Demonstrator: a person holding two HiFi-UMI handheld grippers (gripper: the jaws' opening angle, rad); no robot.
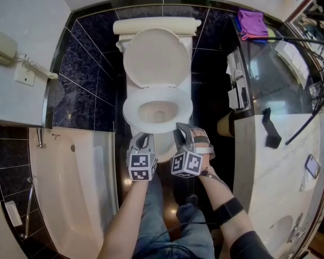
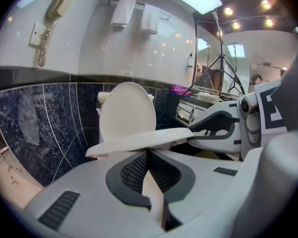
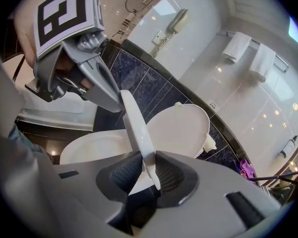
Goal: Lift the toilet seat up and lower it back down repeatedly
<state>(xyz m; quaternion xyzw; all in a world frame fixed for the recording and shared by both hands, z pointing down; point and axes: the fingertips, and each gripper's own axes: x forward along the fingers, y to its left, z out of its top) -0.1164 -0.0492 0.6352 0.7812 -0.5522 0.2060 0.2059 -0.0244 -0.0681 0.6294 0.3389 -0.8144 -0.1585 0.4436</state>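
Right gripper (image 3: 148, 158): jaws clamped across the thickness of the toilet seat (image 3: 134, 123) at its front edge, a shallow bite on smooth plastic. Left gripper (image 2: 148, 155): jaws together on nothing, tips tucked just beneath that same edge. The seat stands part-raised, its front clear of the rim of the bowl (image 3: 89, 145); the lid (image 1: 156, 58) leans upright against the tank (image 1: 156, 26). Caution: if the shallow clamp slips, the seat will likely drop and slam onto the bowl, possibly trapping the left tips. Uneven travel between the two grippers would twist the seat about its back edge.
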